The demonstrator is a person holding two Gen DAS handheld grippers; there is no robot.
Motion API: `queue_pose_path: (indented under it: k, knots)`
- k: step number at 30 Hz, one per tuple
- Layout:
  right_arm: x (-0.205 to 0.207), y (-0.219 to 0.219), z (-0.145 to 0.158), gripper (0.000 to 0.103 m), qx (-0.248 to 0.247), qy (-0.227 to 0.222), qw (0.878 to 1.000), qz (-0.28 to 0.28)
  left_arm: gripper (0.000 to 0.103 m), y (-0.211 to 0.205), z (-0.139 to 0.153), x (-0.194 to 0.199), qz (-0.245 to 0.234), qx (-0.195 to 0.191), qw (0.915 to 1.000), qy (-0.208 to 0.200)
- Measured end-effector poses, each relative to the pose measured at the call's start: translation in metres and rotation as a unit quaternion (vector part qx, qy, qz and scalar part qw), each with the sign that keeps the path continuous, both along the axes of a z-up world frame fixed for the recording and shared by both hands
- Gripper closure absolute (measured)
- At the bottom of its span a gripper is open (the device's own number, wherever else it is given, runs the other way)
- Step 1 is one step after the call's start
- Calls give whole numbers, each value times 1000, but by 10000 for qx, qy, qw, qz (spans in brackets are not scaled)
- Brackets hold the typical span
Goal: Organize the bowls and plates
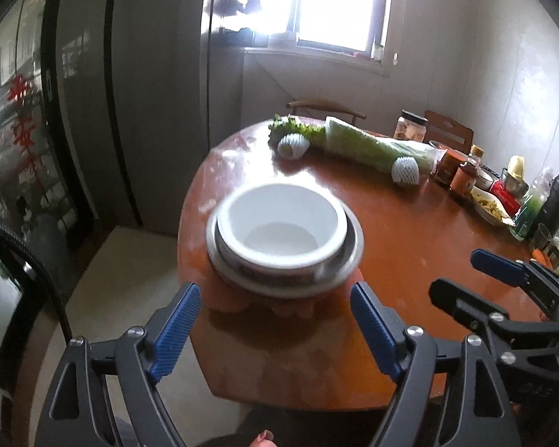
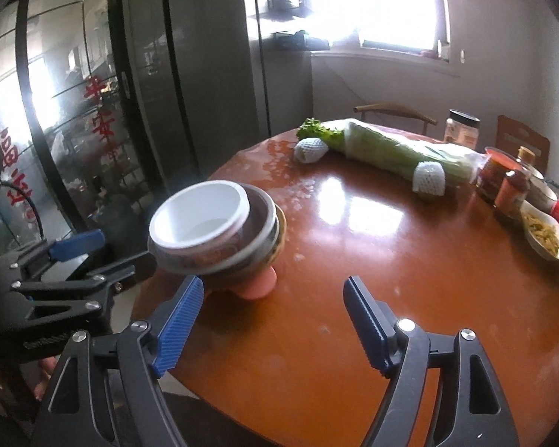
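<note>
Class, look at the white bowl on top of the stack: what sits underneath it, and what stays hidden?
Under the white ceramic bowl sit nested dishes: a dark patterned bowl, a pale plate rim, and a pink base. Their insides and exact count are covered.

A stack of bowls (image 2: 216, 231), white one on top, is perched near the round table's (image 2: 410, 279) left edge. The right gripper (image 2: 274, 322) is held wide open, nothing gripped.
</note>
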State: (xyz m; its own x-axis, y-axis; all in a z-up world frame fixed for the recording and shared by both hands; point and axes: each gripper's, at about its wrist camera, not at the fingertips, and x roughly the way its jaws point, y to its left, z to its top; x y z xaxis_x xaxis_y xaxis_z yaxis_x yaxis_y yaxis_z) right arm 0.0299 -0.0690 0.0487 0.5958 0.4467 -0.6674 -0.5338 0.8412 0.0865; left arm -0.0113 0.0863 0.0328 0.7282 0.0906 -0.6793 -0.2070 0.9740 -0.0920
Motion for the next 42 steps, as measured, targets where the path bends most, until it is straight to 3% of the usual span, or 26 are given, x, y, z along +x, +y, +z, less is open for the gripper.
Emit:
queue_pose_path:
  k: [10,20,42]
  knots:
    - [-32,-16,-21,22,-193,-92,9997,-88,21,-10,-32,-17,66,-74,9992,392]
    - [-47,-35,-35,21,-120,-45,9996,-258,21,-20,-41,-22,28,13,9988,493]
    - [-57,-25,-36,21,-271,-120,9994,-198,21,-20,-43,-26,86,55,9984,548]
